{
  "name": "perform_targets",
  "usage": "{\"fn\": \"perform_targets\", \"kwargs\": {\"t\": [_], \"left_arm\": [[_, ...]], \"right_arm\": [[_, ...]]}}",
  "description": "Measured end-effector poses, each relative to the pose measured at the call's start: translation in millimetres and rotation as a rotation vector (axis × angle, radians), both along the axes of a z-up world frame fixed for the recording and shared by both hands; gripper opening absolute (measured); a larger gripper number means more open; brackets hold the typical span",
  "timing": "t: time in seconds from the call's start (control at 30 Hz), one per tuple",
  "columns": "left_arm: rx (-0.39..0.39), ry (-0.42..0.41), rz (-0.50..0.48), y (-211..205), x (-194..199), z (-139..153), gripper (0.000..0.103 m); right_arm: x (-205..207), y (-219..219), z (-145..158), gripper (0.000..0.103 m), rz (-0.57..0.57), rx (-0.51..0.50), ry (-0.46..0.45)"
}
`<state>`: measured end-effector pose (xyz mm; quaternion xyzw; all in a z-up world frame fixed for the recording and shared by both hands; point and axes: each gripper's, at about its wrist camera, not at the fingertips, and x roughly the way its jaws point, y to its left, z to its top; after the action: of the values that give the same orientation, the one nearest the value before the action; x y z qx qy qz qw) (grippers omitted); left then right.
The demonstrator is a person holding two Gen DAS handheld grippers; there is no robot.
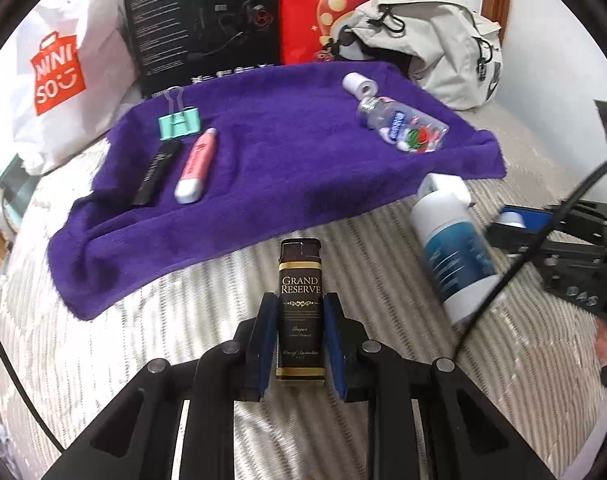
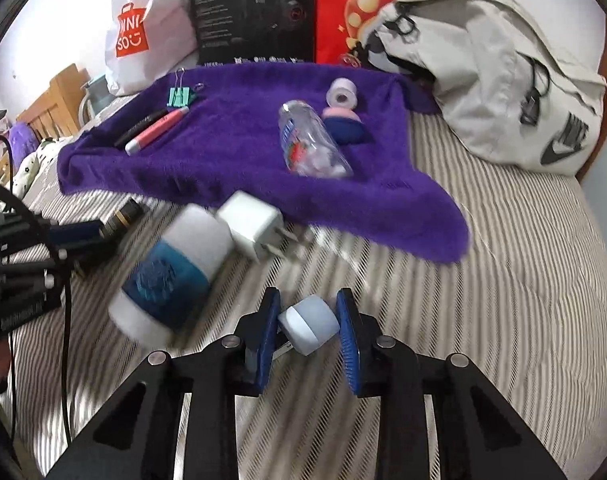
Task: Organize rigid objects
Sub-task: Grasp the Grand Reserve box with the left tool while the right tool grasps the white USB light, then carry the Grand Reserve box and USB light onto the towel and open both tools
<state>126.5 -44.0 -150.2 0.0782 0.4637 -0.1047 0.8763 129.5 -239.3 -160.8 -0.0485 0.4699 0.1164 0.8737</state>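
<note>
- The left gripper (image 1: 299, 330) holds a dark "Grand Reserve" box (image 1: 300, 304) between its blue jaws, just off the near edge of a purple towel (image 1: 287, 160) spread on a striped bed (image 1: 183, 320).
- The right gripper (image 2: 308, 330) has its jaws narrowed on a small pale blue-grey cylinder (image 2: 309, 326), also short of the towel's near edge; both pads appear to touch it.
- On the towel's left part lie a mint binder clip (image 1: 180, 120), a black tube (image 1: 155, 172) and a pink tube (image 1: 195, 166), side by side and close together.
- On the towel's right part lie a clear bottle (image 2: 311, 144) on its side, a white tape roll (image 2: 343, 94) behind it and a pink-and-navy item (image 2: 345, 124) just beside it.
- Off the towel's near edge, a white bottle with a blue label (image 2: 175, 272) shows blurred and tilted; whether it rests on the bed cannot be told.
- A white plug adapter (image 2: 251, 226) lies beside that bottle, close to the towel's edge.
- Behind the towel stand a white Miniso bag (image 1: 63, 72), a black box (image 1: 203, 20) and a red bag (image 1: 323, 12); a grey backpack (image 2: 503, 88) lies at the towel's far right corner.
</note>
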Motion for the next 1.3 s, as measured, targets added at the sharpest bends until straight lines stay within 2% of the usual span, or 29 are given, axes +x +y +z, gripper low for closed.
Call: {"fn": "perform_targets", "kwargs": {"t": [0.07, 0.23, 0.33, 0.6, 0.83, 1.07, 1.3], "left_arm": [[-0.017, -0.005, 0.009, 4, 0, -1, 0.023], [0.012, -0.023, 0.013, -1, 0, -1, 0.023], [-0.004, -0.023, 0.010, 2, 0, -2, 0.023], [-0.013, -0.007, 0.023, 3, 0, 0, 0.023], [-0.056, -0.003, 0.046, 18, 0, 5, 0.023], [-0.154, 0.001, 0.070, 42, 2, 15, 0.022], [-0.143, -0.025, 0.081, 48, 7, 35, 0.023]], "right_arm": [[-5, -6, 0, 0.029, -0.002, 0.004, 0.003], [-13, -4, -2, 0.029, -0.013, -0.016, -0.025], [-18, -6, -2, 0.029, -0.017, -0.009, -0.026], [-23, -22, 1, 0.029, -0.026, 0.068, -0.003], [-23, -24, 9, 0.029, -0.004, 0.077, -0.002], [-14, -19, 18, 0.029, 0.027, 0.066, -0.006], [0, -13, 35, 0.029, 0.059, 0.071, -0.031]]}}
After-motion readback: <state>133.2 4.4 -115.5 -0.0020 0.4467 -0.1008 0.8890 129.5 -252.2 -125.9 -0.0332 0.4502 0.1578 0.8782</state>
